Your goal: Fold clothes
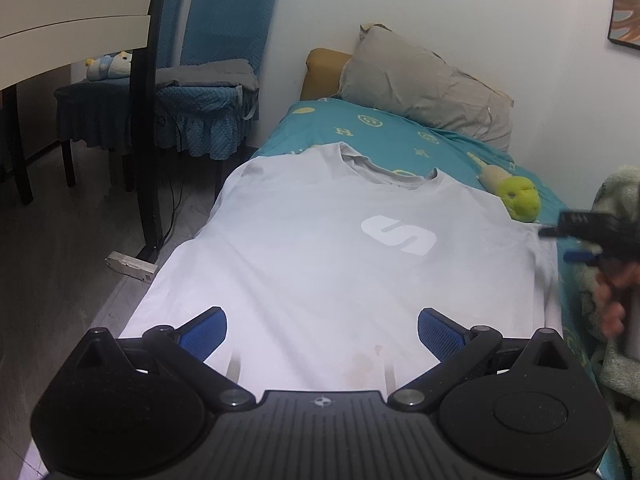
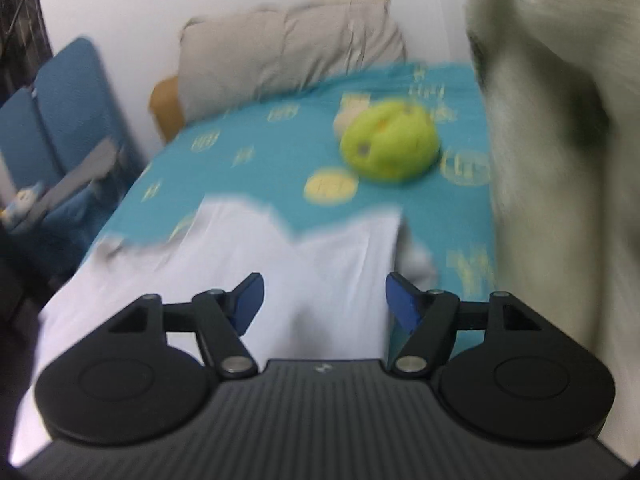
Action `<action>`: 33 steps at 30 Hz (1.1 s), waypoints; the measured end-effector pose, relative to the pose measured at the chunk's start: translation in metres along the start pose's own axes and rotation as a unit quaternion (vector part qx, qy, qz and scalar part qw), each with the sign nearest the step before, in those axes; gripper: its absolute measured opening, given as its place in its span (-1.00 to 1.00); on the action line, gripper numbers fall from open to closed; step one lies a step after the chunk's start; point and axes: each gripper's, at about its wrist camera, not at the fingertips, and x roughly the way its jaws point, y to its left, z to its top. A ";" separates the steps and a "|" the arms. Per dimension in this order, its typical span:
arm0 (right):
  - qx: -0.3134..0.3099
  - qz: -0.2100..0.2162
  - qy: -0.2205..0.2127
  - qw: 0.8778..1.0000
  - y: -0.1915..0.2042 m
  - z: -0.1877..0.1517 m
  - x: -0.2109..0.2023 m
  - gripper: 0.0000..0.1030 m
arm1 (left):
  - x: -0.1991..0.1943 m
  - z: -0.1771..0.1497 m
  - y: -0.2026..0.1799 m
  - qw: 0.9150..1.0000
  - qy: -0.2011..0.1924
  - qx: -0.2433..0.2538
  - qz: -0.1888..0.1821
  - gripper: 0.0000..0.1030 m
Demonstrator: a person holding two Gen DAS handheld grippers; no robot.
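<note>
Left gripper: angled downward, jaws spread, empty, T-shirt flat beyond them. Right gripper: angled downward, jaws released, shirt edge below, nothing grasped.

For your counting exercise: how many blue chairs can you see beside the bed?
2: the nearer chair carries folded grey cloth; the other chair sits behind the table leg. More may be hidden.

Pale T-shirt (seemingly front-up) flat on bed

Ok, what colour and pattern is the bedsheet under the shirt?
Teal bedsheet with yellow printed motifs, lying under the white shirt; the pattern shows largest in the right wrist view, though blurred.
</note>
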 end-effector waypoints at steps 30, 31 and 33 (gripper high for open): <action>-0.275 0.004 0.455 0.847 0.024 -0.164 -0.148 -0.90 | -0.069 -0.011 0.009 0.999 -0.036 0.031 0.010 0.99; -0.260 0.006 0.459 0.850 0.017 -0.162 -0.149 -0.90 | -0.068 -0.011 0.009 0.999 -0.034 0.031 0.010 0.99; -0.269 0.004 0.469 0.841 0.014 -0.163 -0.151 -0.89 | -0.067 -0.012 0.008 0.999 -0.030 0.036 0.009 0.99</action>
